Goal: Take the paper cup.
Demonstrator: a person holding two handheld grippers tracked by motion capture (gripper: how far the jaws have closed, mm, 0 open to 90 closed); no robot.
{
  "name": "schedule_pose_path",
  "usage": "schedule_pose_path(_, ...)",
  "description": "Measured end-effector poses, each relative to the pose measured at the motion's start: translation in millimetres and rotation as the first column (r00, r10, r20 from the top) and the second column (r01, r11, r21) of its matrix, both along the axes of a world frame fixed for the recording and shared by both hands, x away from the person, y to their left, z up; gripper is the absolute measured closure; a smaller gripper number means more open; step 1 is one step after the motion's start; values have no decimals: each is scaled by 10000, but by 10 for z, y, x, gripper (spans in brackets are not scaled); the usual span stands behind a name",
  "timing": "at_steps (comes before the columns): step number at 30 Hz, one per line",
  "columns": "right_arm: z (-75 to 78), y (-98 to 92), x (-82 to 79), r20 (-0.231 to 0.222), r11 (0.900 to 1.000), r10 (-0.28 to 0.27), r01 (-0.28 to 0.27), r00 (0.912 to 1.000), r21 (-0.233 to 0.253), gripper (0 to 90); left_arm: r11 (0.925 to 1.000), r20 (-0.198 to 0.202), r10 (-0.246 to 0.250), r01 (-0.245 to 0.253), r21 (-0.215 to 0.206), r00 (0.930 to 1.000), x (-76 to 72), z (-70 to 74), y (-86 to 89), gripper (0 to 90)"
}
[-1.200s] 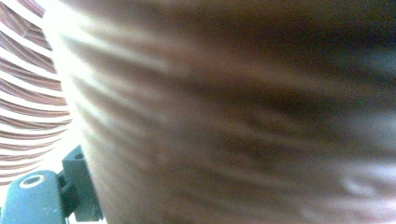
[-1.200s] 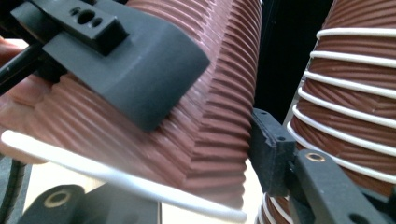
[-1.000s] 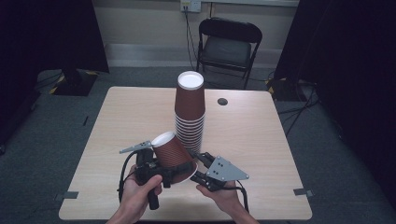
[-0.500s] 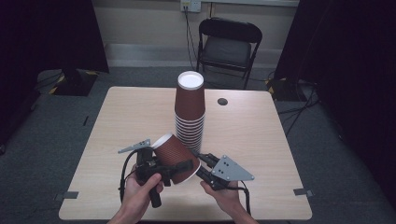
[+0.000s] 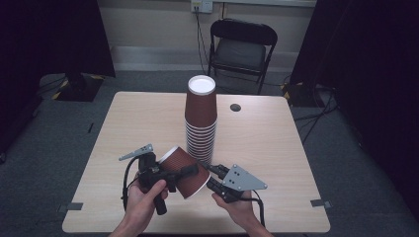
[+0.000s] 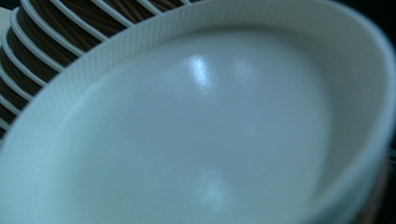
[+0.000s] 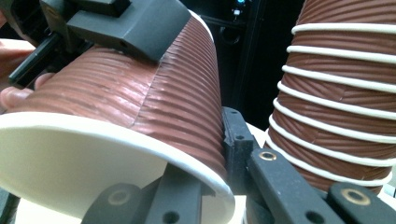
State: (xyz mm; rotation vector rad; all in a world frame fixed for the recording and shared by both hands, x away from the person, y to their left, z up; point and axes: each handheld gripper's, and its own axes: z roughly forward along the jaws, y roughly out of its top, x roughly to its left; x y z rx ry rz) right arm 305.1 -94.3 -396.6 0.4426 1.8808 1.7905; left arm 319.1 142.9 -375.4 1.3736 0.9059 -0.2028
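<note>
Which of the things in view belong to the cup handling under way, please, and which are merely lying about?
In the job:
loose cup
cup stack
left tool
right tool

Lying about:
folding chair
small dark disc on the table

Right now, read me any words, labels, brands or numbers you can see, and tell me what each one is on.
No readable text anywhere.
loose cup: plain ribbed brown wall, white rim, no print.
stack of cups: the same plain brown, no logo.
left gripper and right gripper: plain black jaws, no markings.
table: bare wood grain.
wall outlet: too small to tell any marking.
</note>
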Motion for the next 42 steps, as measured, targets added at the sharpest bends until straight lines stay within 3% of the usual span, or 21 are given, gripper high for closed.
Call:
schedule_pose_path(18,11,17,-9,-231,10000,27,-26,9997,25,858,9998,-222,-199,200,38,9996,43,31,41,54)
schedule_pose_path(19,11,16,-14,-252,10000,93,-93,9996,-7,860,9999,23,24,-24,122,10000,45,53,63,36)
schedule_pose_path(20,11,16,-14,-252,10000,93,-93,9996,-7,860,9999,23,24,-24,122,10000,45,53,63,47)
schedule_pose_path(21,5,1,-21,-322,9998,190,-191,9993,-35,863,9991,222,429,-428,-58,9988,47,73,148,100)
schedule_pose_path(22,5,1,-21,-322,9998,190,-191,9993,-35,863,9991,222,429,-428,-58,9988,47,73,148,131)
schedule_pose_path(23,-2,-7,-29,-294,9997,247,-250,9993,-85,863,9999,140,78,-76,-103,9999,78,87,199,140)
schedule_pose_path(25,2,-10,-33,-352,9996,259,-262,9990,-95,863,9997,231,197,-194,-139,9995,76,86,201,146)
schedule_pose_path(28,-1,-15,-25,-594,9993,312,-324,9977,-197,863,9991,581,307,-323,280,9978,73,82,201,140)
schedule_pose_path(34,-8,-46,-8,-998,9974,502,-551,9937,-471,861,9971,721,287,-336,685,9970,82,78,197,141)
schedule_pose_path(36,-2,-61,-6,-1155,9962,563,-635,9917,-599,861,9949,1013,356,-449,908,9942,70,83,187,149)
schedule_pose_path(39,3,-123,6,-1483,9942,657,-774,9868,-745,861,9917,1365,591,-738,1053,9889,78,80,197,157)
schedule_pose_path(42,-6,-155,16,-1790,9932,719,-869,9812,-774,862,9918,1323,651,-788,1011,9891,87,68,206,156)
